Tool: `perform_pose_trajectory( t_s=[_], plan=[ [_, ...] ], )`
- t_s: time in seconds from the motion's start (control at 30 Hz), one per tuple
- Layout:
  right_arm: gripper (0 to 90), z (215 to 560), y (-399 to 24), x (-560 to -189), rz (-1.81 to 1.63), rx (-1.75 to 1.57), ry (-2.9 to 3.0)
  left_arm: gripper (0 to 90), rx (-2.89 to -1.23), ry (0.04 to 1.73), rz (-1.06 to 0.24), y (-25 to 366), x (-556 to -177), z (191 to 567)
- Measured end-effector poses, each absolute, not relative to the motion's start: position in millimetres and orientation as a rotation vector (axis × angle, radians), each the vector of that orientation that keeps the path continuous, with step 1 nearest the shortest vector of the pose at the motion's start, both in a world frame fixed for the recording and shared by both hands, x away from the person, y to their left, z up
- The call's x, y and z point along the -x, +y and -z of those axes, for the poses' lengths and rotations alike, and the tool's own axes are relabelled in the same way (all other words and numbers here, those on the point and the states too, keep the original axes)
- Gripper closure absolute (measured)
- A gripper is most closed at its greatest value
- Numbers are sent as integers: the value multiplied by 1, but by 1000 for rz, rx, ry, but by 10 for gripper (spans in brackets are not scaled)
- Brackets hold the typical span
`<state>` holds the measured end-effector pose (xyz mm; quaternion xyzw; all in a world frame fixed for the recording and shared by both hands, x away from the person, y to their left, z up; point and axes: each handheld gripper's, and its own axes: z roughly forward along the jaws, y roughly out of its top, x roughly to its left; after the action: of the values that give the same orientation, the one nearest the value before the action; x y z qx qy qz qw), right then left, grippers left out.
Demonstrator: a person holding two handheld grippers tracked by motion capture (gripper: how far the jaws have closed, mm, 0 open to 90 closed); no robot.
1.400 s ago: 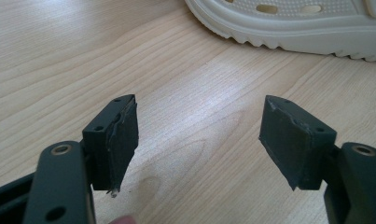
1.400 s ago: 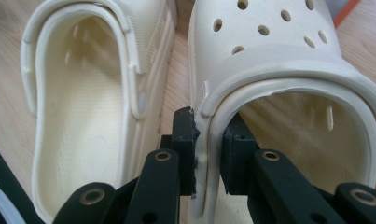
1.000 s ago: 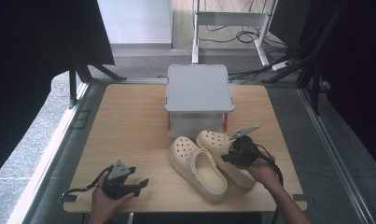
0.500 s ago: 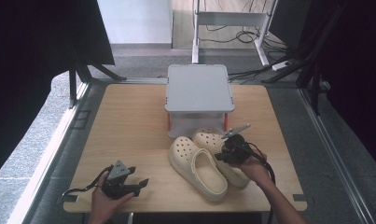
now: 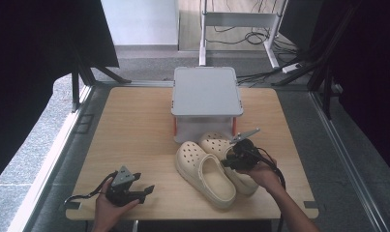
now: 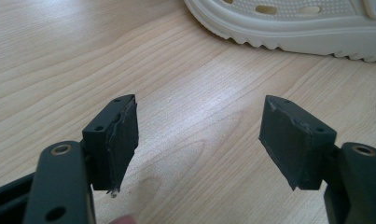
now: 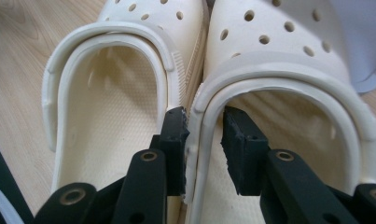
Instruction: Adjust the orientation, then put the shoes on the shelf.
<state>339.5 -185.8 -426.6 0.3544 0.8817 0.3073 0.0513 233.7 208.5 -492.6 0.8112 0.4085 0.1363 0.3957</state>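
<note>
My right gripper [image 7: 202, 140] has just been opening, jaws straddling the side wall of the right clog [image 7: 288, 74] by the box [image 5: 207, 92], one pad off it. Foam: light, squashy. Rim's the best hold. Left gripper [image 6: 199, 140] open, idle.

We find the worktop [image 5: 134, 125] open on its left half. The grey box [image 5: 206, 92] blocks the centre rear, and the two clogs [image 5: 204, 171] lying just before it obstruct the centre front.

grey lidded box [image 5: 206, 92] | wooden table [image 5: 129, 130] | floor cables [image 5: 253, 36]
</note>
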Motion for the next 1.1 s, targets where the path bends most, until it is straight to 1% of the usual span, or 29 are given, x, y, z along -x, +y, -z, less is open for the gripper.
perform_pose_trajectory(
  t_s=[0.3,0.77,0.97,1.1],
  plan=[
    [597,419,-192,-334,-949,-1092,2680,286,-2057,1036,-343,208,-234,493],
    [503,412,-191,-329,-973,-1097,2686,286,-2056,1035,-346,209,-234,492],
    [475,419,-181,-332,-933,-1111,2712,286,-2056,1036,-341,208,-234,493],
    [473,425,-171,-336,-913,-1103,2721,286,-2056,1036,-342,208,-234,493]
  ],
)
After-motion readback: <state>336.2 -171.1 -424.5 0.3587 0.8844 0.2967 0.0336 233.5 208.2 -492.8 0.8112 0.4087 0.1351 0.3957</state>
